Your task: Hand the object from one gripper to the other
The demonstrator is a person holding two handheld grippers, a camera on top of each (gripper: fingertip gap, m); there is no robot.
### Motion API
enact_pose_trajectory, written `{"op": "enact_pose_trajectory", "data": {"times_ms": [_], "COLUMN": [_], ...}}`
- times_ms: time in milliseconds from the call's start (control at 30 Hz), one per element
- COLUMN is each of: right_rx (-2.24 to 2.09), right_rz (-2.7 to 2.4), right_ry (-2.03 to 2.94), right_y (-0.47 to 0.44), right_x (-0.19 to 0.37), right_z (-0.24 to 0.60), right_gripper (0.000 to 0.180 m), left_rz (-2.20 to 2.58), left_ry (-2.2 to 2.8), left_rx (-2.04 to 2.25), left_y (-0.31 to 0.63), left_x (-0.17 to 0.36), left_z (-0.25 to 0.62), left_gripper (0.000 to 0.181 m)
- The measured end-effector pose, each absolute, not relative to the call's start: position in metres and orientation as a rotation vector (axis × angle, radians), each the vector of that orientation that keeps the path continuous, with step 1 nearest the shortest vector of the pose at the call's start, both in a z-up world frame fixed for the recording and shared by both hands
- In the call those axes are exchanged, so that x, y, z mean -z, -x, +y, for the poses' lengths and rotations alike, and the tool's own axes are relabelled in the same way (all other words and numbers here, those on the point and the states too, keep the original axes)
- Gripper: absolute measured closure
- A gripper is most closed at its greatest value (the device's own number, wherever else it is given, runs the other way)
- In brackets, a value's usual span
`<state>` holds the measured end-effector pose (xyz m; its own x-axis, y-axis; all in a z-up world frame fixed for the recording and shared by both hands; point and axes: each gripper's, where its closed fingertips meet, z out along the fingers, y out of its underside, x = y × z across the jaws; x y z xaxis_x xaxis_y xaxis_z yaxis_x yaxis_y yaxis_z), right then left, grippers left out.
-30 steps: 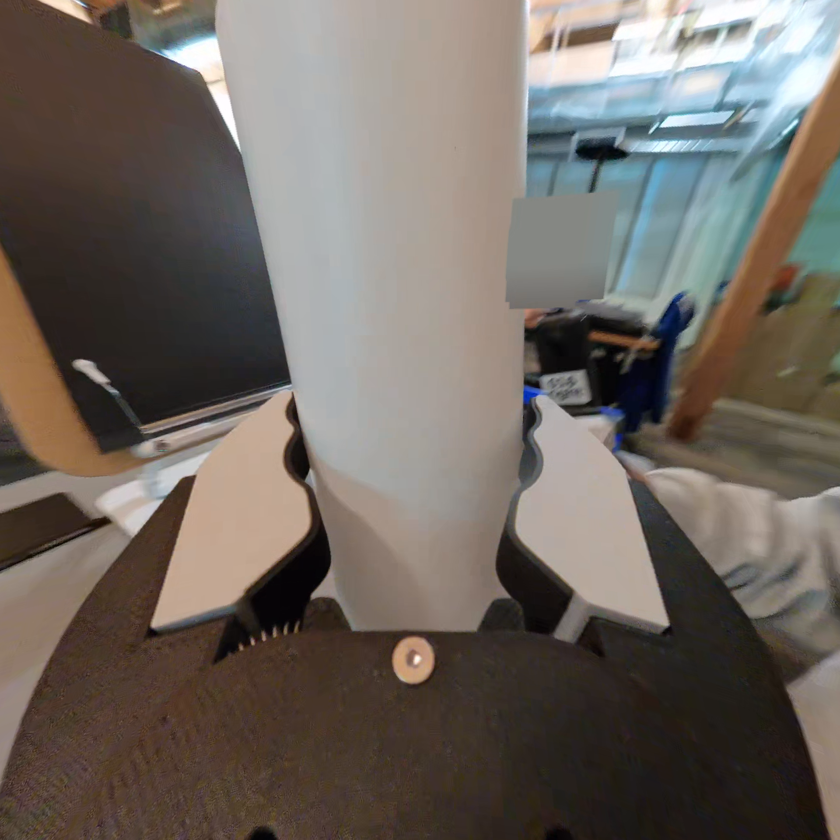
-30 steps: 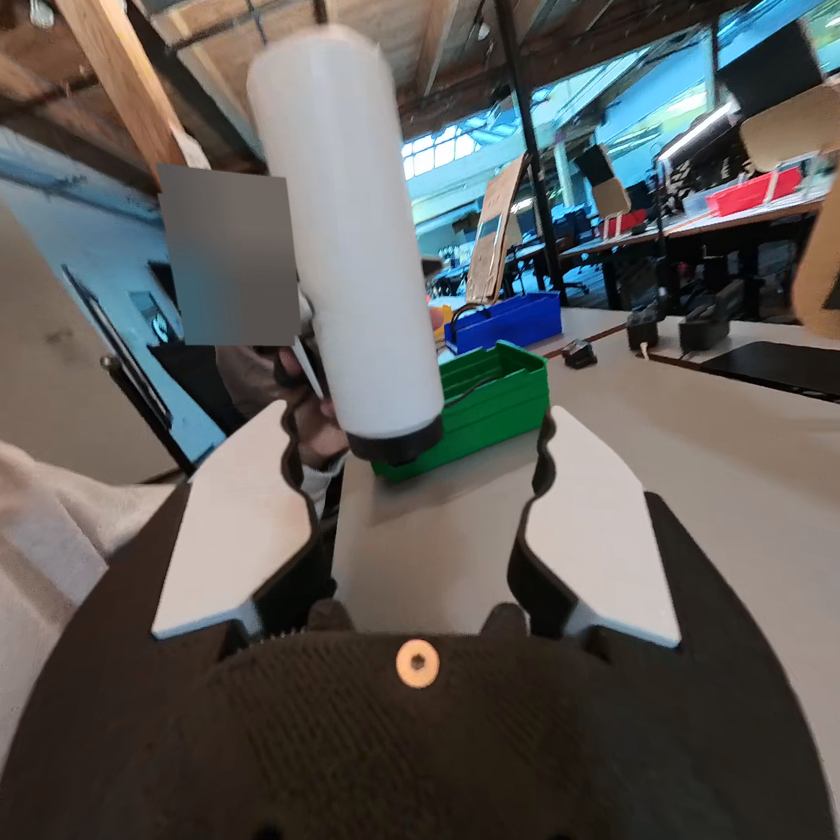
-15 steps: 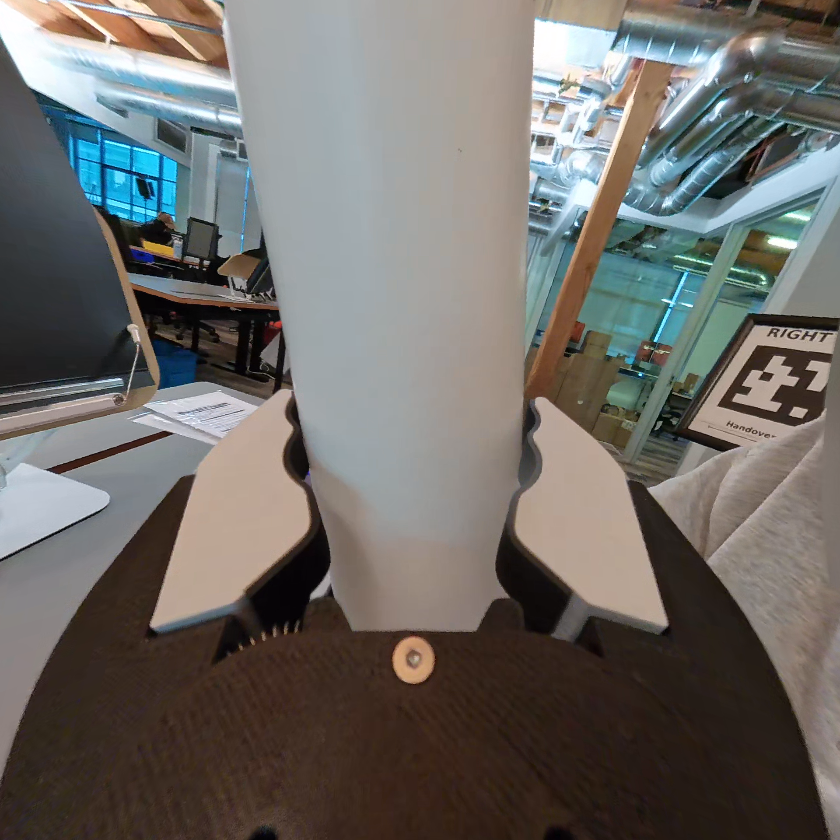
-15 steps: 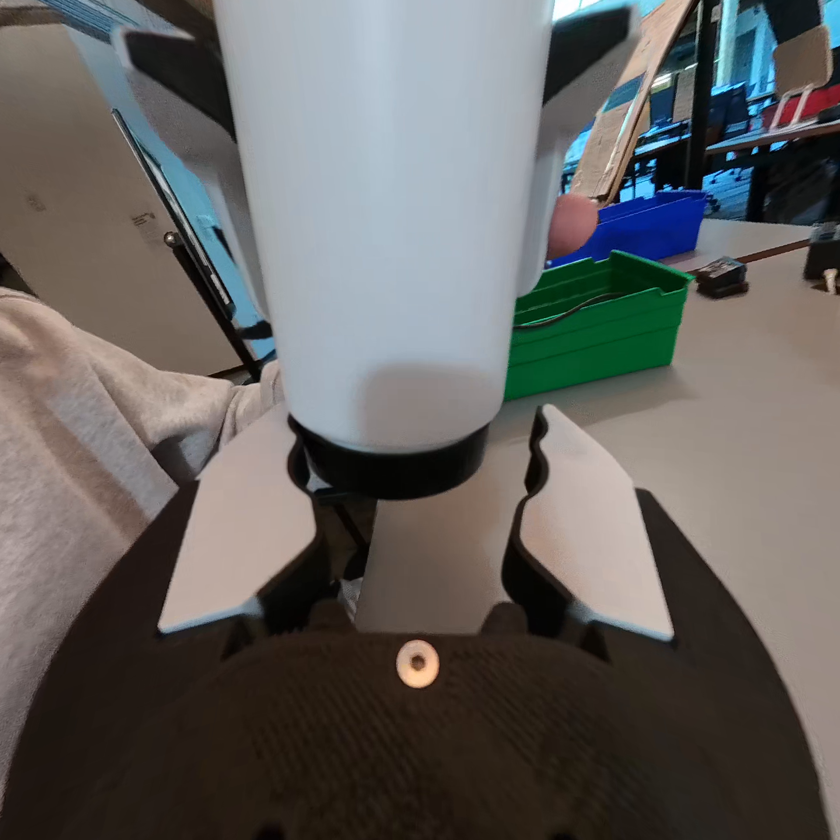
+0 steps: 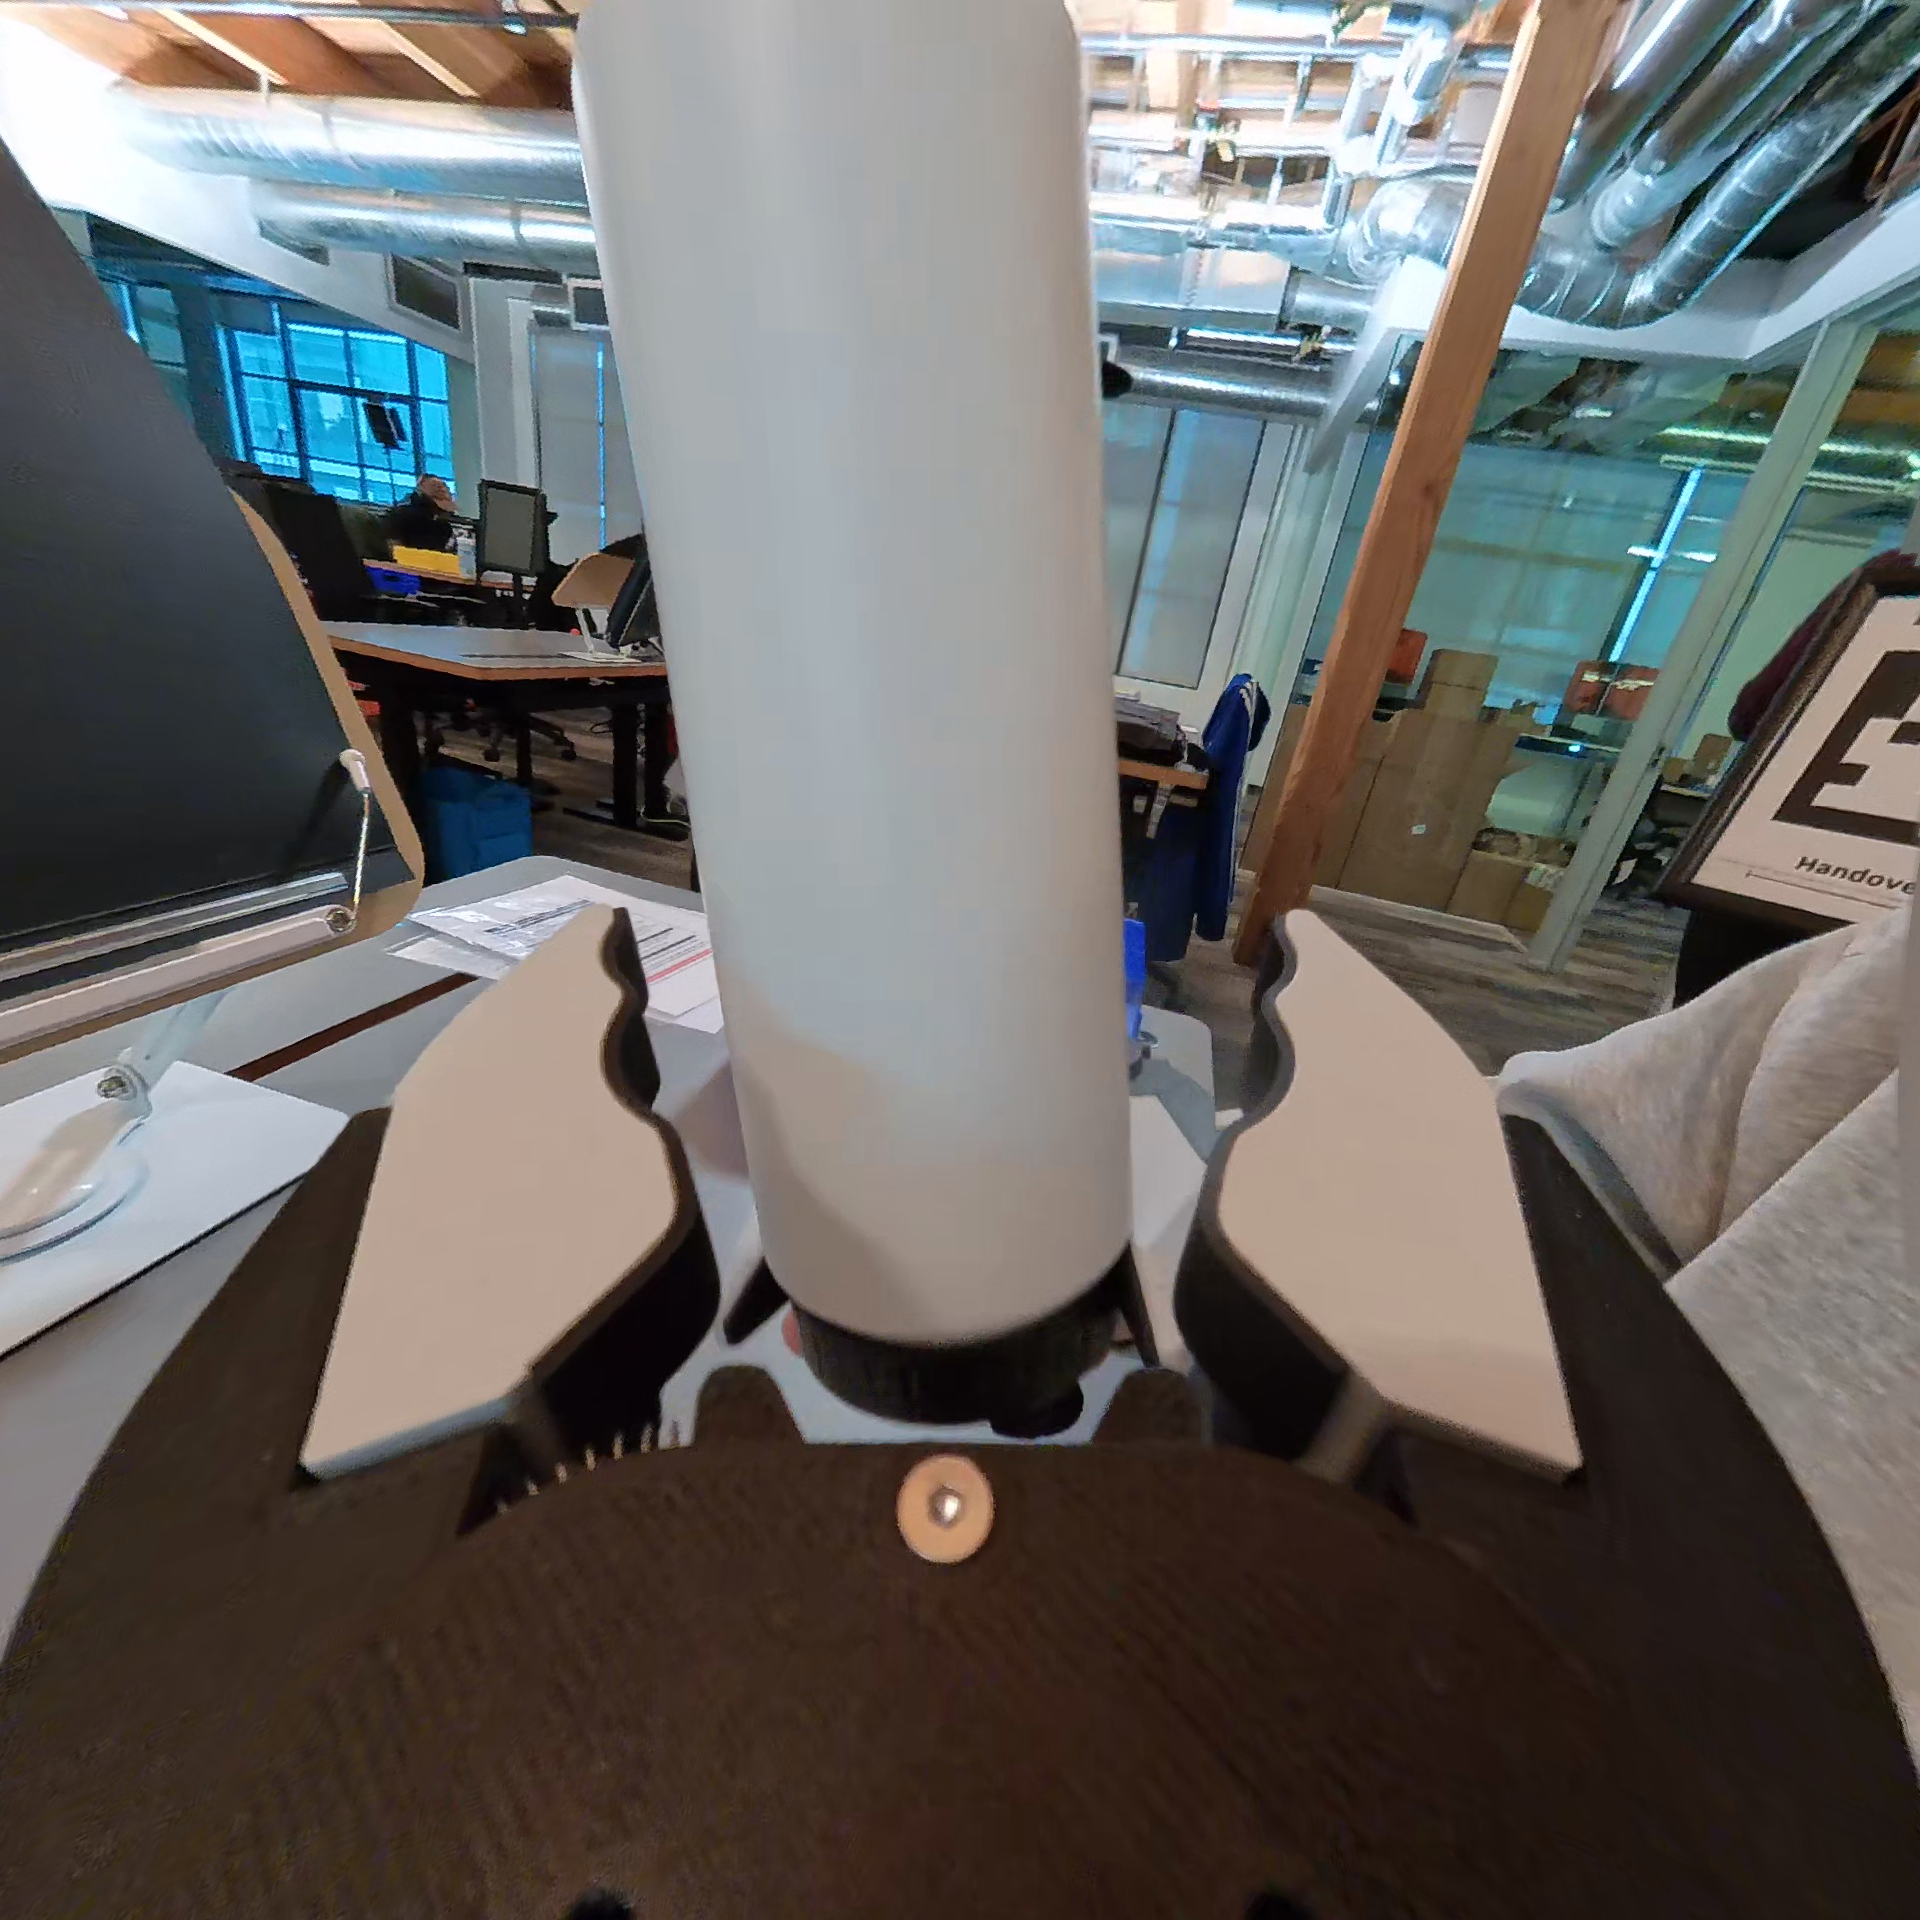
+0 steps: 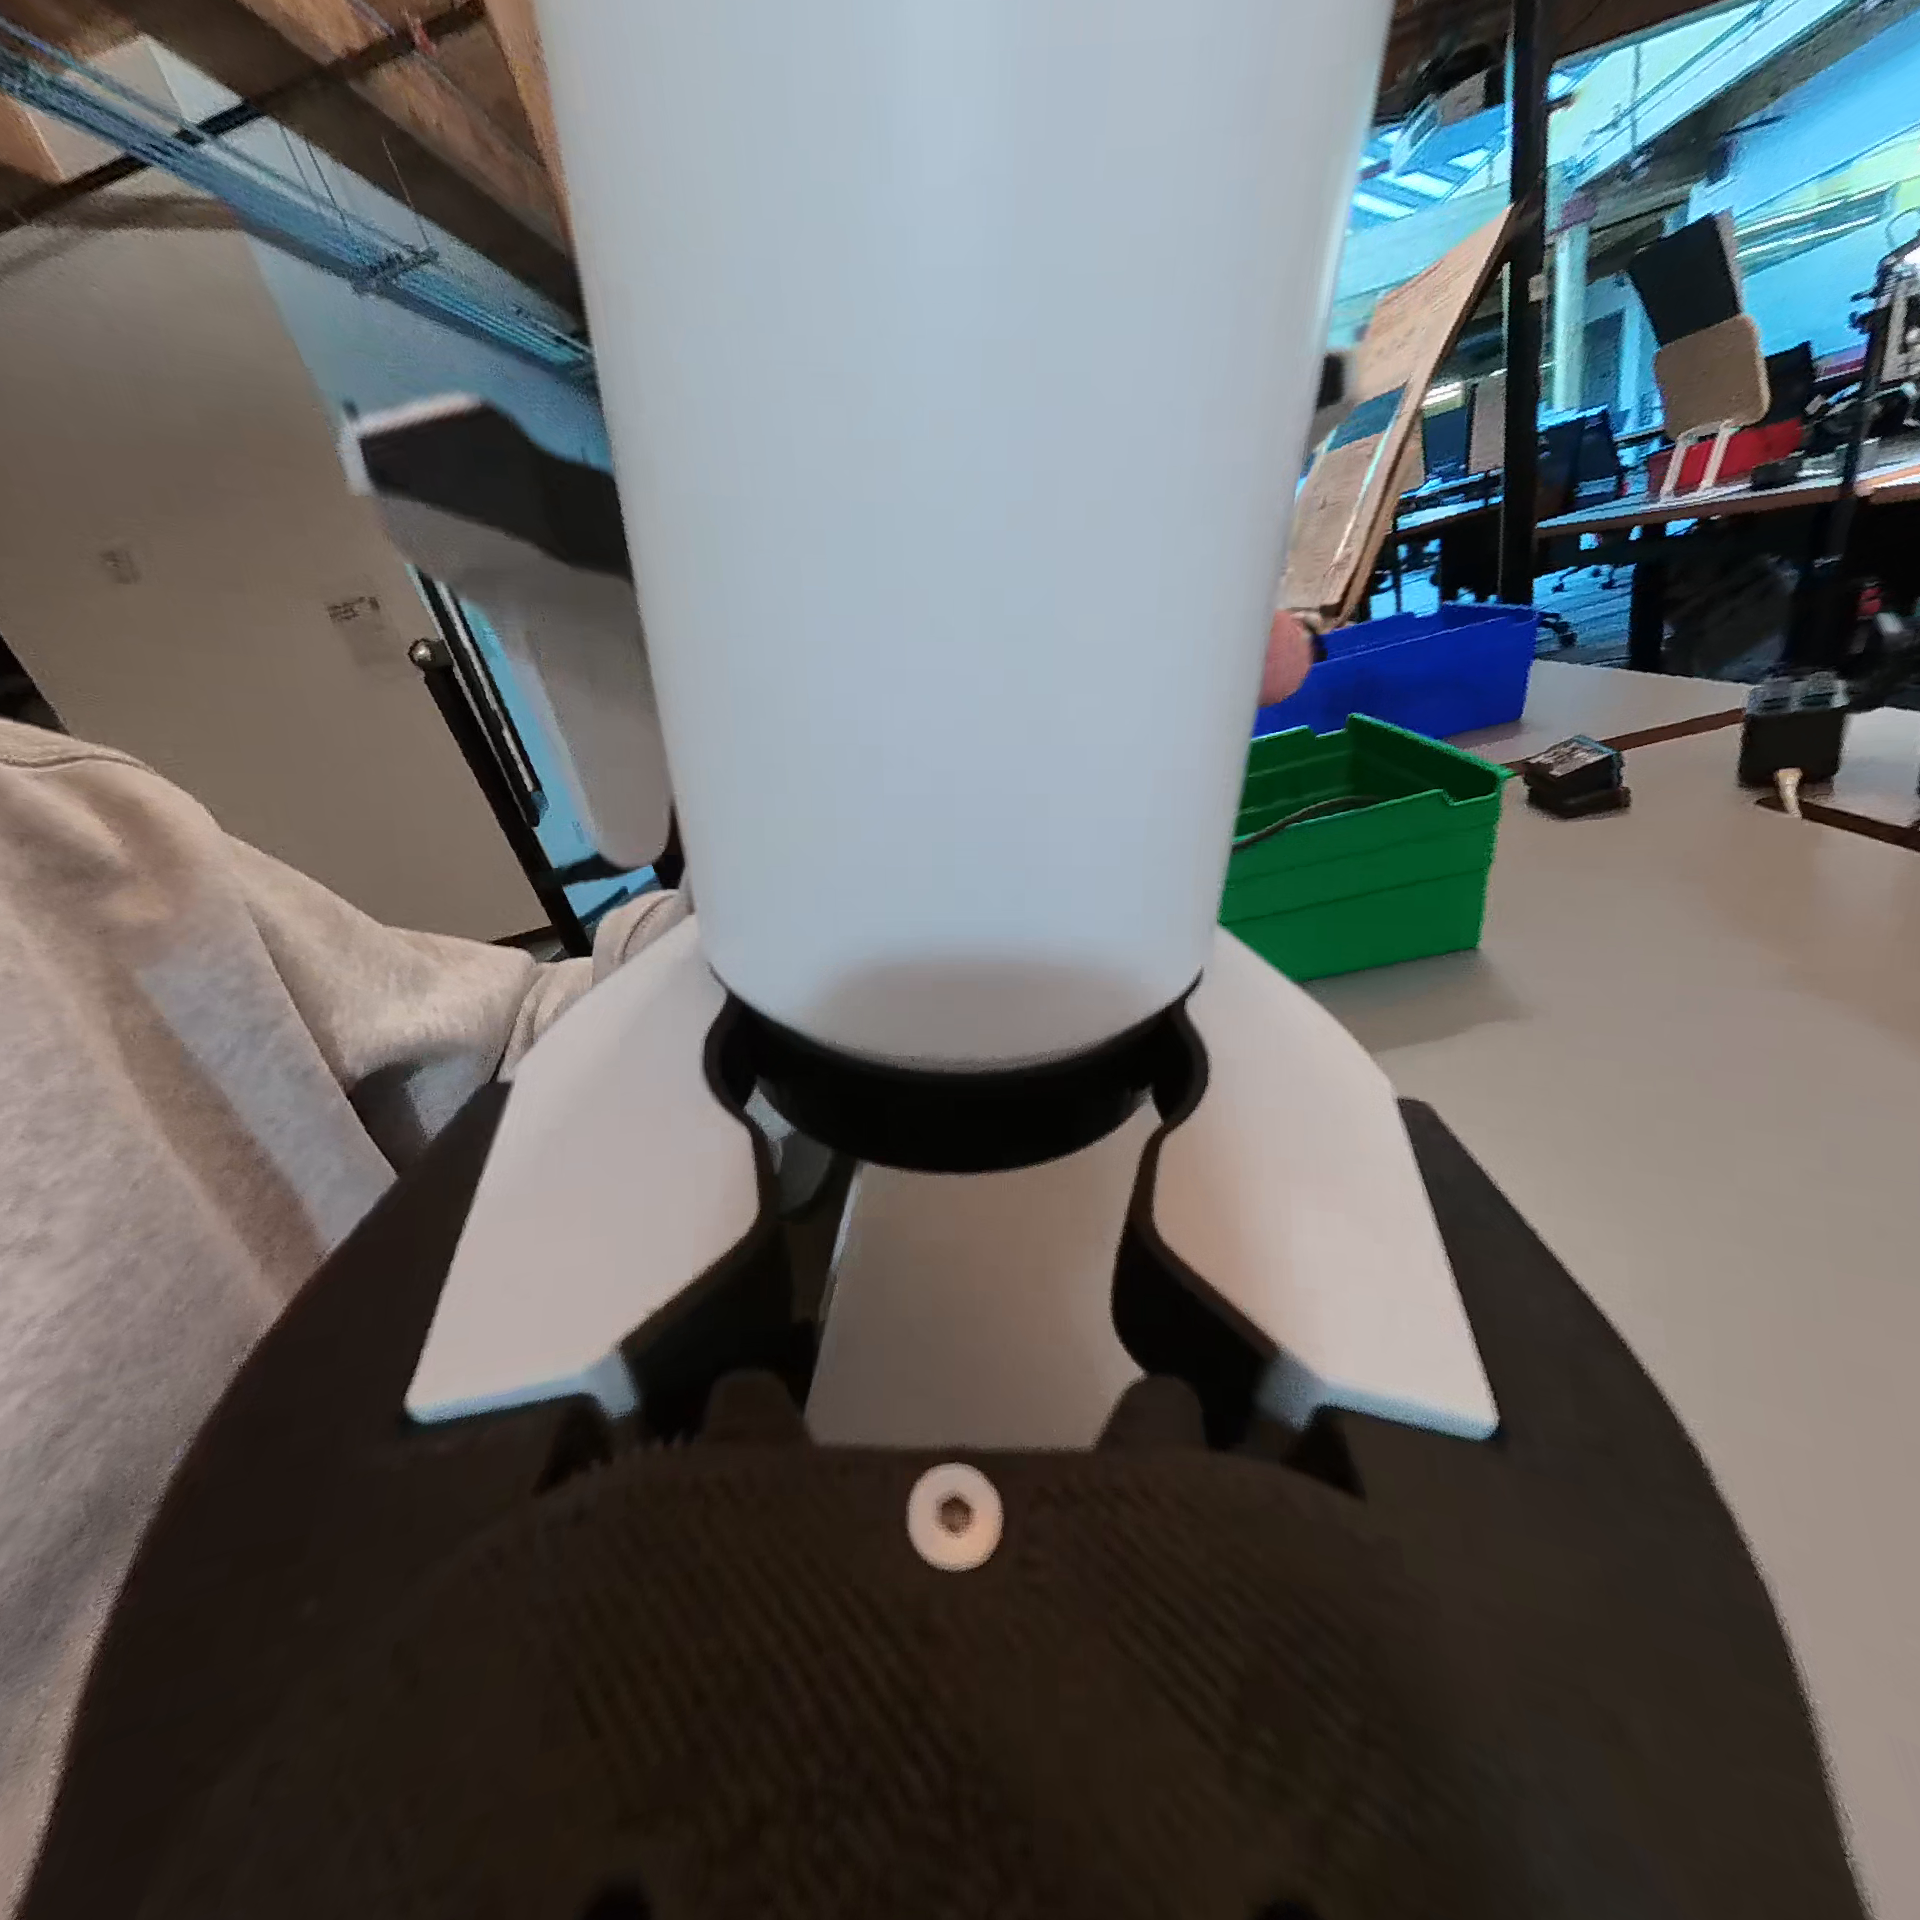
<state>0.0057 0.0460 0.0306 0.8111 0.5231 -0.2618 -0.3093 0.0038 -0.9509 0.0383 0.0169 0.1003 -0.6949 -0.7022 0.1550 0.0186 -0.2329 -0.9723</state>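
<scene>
A tall white bottle (image 5: 883, 623) with a black cap (image 5: 935, 1371) stands between my two grippers. My left gripper (image 5: 951, 925) is open, with a gap between each finger and the bottle's sides. In the right wrist view the bottle (image 6: 956, 520) fills the centre, cap end (image 6: 956, 1122) toward the camera. My right gripper (image 6: 956, 1049) is shut on the black cap, both fingers pressed against it. One finger of the left gripper (image 6: 499, 540) shows behind the bottle on the left, apart from it.
A green bin (image 6: 1361, 862) and a blue bin (image 6: 1423, 665) stand on the grey table (image 6: 1610, 1091). A dark monitor (image 5: 125, 623) and papers (image 5: 561, 925) lie to the left. A grey sleeve (image 5: 1714, 1143) and a framed marker board (image 5: 1849, 769) are on the right. The grippers' ends are close to 8 cm from one another. Both grippers' tips are roughly 40 cm from the dark monitor (image 5: 125, 623).
My left gripper was shut on the bottle and has opened off it. My right gripper moved up to the cap end and closed on the black cap.
</scene>
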Motion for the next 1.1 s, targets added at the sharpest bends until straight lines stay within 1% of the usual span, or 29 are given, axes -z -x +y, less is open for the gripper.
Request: {"op": "enact_pose_trajectory", "data": {"times_ms": [133,333,500,633,900,1000,1100], "right_rx": [-0.584,-0.373,-0.271,-0.263,-0.302,-0.281,-0.277], "right_rz": [-0.169,-0.203,-0.245,-0.274,-0.222,-0.191,-0.143], "right_ry": [1.433,1.471,1.481,1.467,1.432,1.469,1.492], "right_y": [-0.027,-0.057,-0.062,-0.056,-0.048,-0.053,-0.061], "right_x": [-0.039,-0.051,-0.048,-0.036,-0.012,0.005,0.019], "right_z": [0.040,0.029,0.026,0.028,0.020,0.010,-0.004], "right_gripper": [0.101,0.101,0.101,0.101,0.101,0.101,0.101], "left_rz": [1.531,1.415,1.347,1.293,1.241,1.246,1.279], "left_ry": [0.825,0.876,0.899,0.884,0.794,0.786,0.811], "left_rx": [1.967,2.071,2.132,2.171,2.086,2.056,2.024], "left_y": [-0.039,-0.041,-0.041,-0.033,-0.014,-0.014,-0.023], "left_x": [-0.101,-0.108,-0.114,-0.127,-0.153,-0.153,-0.139], "left_z": [0.019,0.037,0.047,0.054,0.069,0.070,0.068], "left_gripper": [0.068,0.072,0.075,0.074,0.077,0.079,0.082]}}
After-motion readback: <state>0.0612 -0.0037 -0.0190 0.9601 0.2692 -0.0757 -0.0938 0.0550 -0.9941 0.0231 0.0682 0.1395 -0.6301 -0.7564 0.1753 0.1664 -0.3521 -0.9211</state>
